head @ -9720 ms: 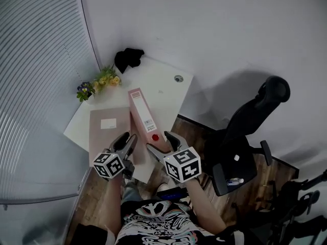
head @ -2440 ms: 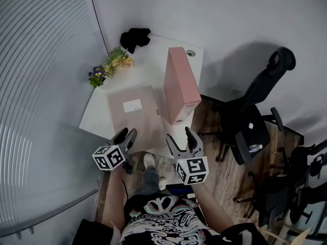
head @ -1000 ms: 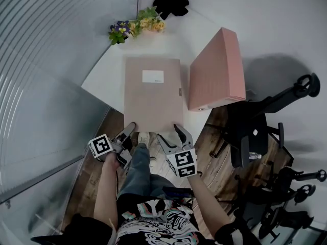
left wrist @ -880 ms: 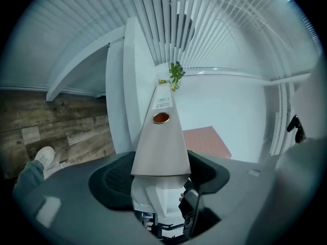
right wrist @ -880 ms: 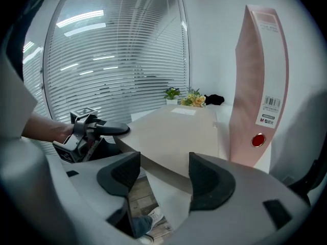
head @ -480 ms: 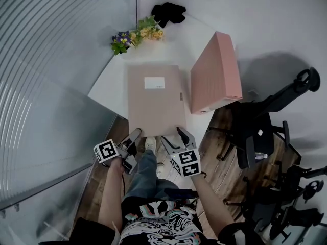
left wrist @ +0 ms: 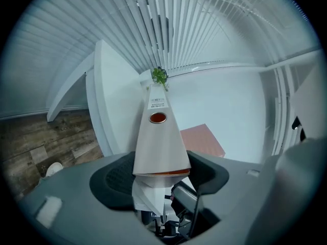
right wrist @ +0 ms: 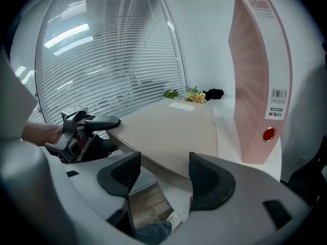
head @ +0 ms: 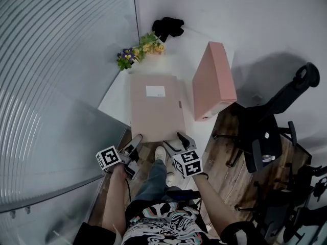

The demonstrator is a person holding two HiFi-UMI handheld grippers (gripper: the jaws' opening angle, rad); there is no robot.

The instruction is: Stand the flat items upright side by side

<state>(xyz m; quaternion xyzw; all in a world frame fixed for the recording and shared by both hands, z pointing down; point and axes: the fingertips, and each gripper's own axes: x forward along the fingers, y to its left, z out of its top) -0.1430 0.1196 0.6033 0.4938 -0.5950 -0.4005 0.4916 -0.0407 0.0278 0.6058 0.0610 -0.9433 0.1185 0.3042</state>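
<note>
We record:
- Left gripper (head: 135, 140): jaws clamped on the near end of the beige folder (head: 156, 111), which lies face-up on the white table (head: 176, 65).
- Right gripper (head: 173, 140): jaws apart, the folder's near edge between them, not squeezed.
- Pink binder (head: 214, 80): upright, just beside the folder.

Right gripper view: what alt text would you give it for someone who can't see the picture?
The open right tongs frame the near edge of a beige folder lying on a white table. A pink binder stands upright at right; the left tongs hold the folder's near-left corner, with flowers and blinds behind.
</note>
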